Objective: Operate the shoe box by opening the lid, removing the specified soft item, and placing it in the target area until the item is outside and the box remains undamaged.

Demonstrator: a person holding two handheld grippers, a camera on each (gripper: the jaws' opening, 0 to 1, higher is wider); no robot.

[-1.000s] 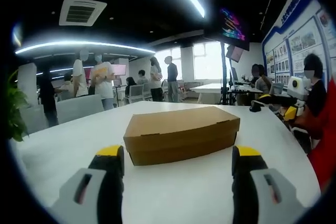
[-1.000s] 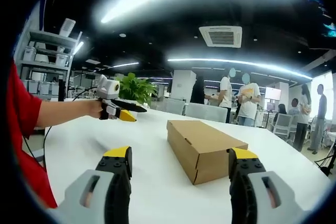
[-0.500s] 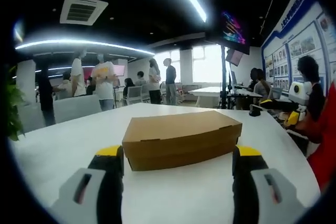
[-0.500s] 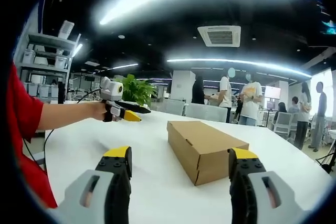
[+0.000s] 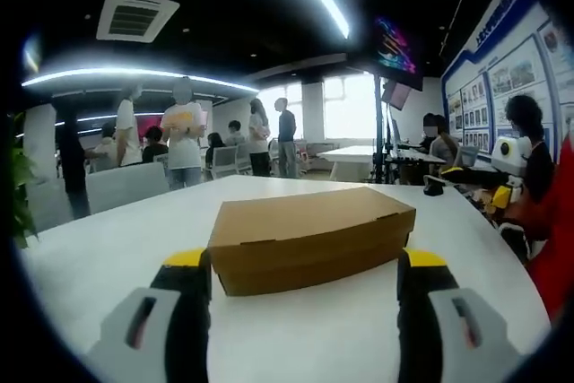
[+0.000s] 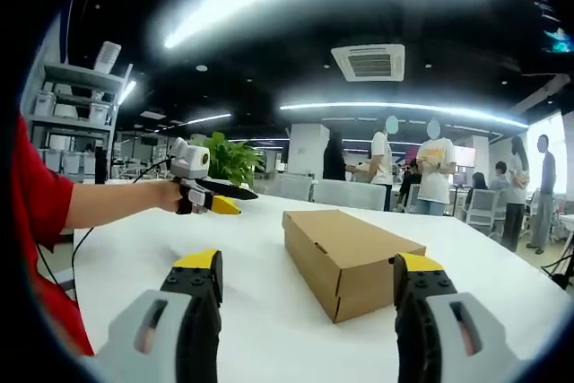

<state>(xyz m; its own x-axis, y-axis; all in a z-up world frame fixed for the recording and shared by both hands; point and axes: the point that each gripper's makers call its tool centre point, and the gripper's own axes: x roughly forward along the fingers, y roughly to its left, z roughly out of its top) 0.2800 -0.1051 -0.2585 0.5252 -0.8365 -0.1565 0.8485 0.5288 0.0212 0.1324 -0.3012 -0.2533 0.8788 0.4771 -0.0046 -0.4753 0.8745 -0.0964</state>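
Shoe box (image 5: 309, 238) closed on white surface (image 5: 108, 248), 12 o'clock of left gripper (image 5: 305, 275); both grippers' fingers spread wide, empty; right gripper (image 6: 308, 286).

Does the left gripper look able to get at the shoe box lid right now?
Probably yes: the left gripper has its jaws open, the closed shoe box lies just ahead on the white table, with nothing between them.

your left tool (image 5: 304, 266) and right tool (image 6: 308, 271) wear grey bodies, black jaws and yellow tips; your red sleeve (image 6: 36, 199) shows, a black cable trailing below.
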